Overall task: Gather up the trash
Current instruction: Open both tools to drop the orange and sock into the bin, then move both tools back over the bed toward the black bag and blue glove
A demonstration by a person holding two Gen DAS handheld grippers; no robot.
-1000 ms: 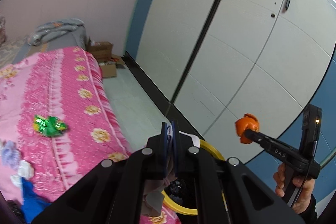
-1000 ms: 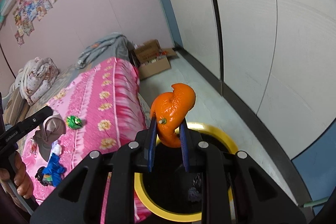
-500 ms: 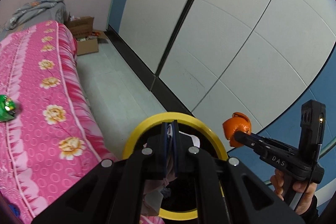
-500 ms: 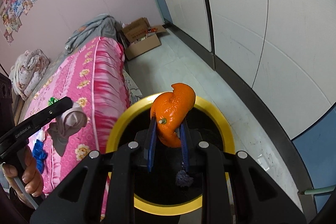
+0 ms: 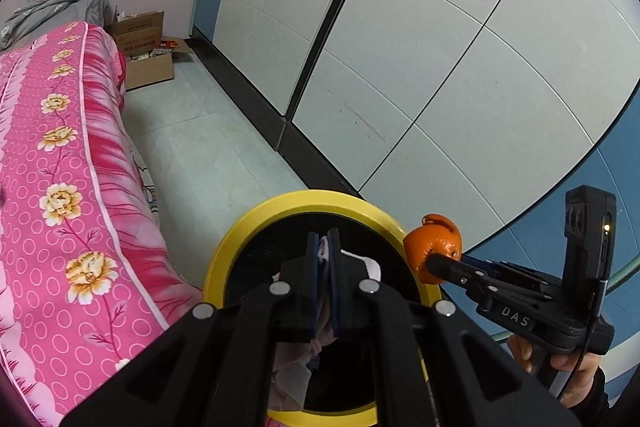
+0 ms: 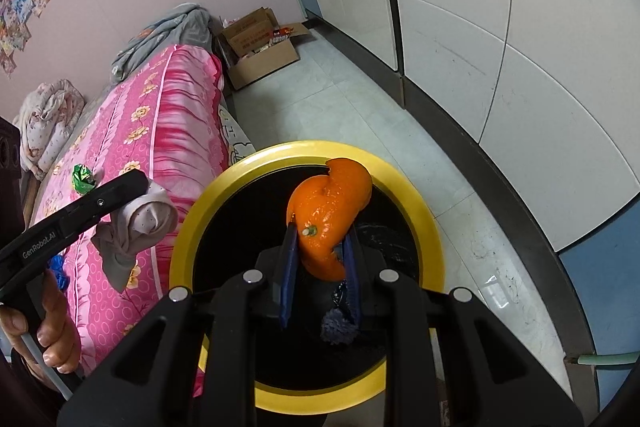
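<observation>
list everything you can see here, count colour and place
bin: 1, yellow rim, black inside, on floor beside bed
orange peel: 1, orange, in right gripper above bin
tissue: 1, greyish white, crumpled, in left gripper
wrapper: 1, green, on bed
bed: 1, pink floral cover, left
box: 1, brown cardboard, on floor past bed
wardrobe: 1, white doors, right
left gripper: 1, black, shut on tissue
right gripper: 1, black, shut on peel
hands: 2, on handles

Pink floral bedspread (image 5: 60, 163) at left. Open cardboard box (image 6: 262, 47) stands on tiled floor (image 5: 208, 131) beside white wardrobe doors (image 5: 420, 47).
</observation>
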